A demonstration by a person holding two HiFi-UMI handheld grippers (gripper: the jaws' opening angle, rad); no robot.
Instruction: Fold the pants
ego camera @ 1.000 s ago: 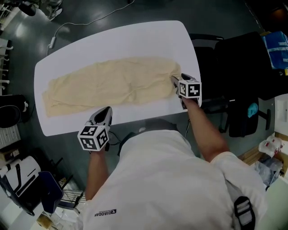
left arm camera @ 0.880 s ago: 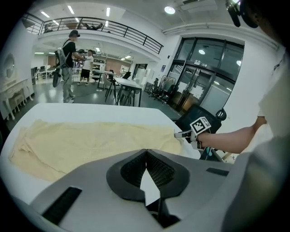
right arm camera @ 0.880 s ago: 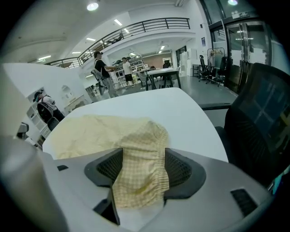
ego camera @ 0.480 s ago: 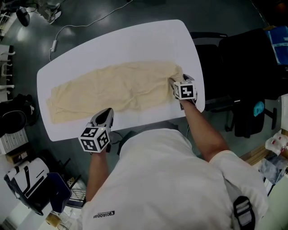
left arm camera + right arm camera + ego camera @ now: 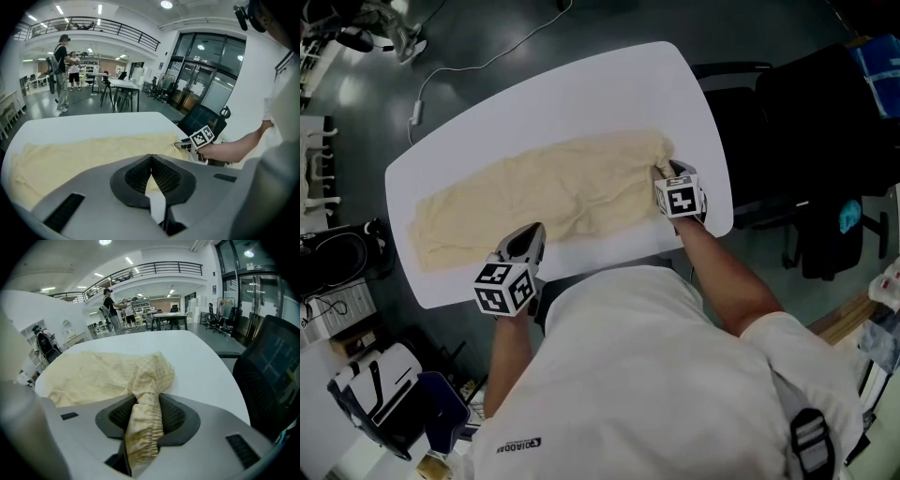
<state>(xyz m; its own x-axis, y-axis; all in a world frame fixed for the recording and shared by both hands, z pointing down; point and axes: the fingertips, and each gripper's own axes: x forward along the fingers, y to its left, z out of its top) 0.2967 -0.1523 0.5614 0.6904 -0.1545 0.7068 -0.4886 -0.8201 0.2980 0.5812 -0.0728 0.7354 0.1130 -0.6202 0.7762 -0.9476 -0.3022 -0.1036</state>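
Right gripper (image 5: pixel 146 401): its jaws have just been closing and now pinch the elastic waistband (image 5: pixel 143 432) of the pants (image 5: pixel 544 192), with a bunched gather filling the gap between the pads.
Left gripper (image 5: pixel 151 161): its jaws are together with nothing between them. It hangs at the near edge of the table (image 5: pixel 581 84), just beside the pants' near side.
Pants: spread lengthwise on the white table, waist end at the right, legs running left, wrinkled in the middle.
Risk, grip: only a narrow gather at one corner is pinched, so it may slip out on lifting, or only the top layer may come up.
Risk, far end: nothing holds the leg end, so a pull from the waist could drag the whole garment and skew the fold.
Risk, edge: the waist lies near the table's right edge, so slack cloth could slide off.
Right gripper view only: shows the elastic between the pads, which the marker cube hides in the head view.
Head view only: shows the full length of the pants and where both grippers stand.
Left gripper view only: shows its own jaws closed and the other gripper side-on at the waist corner.
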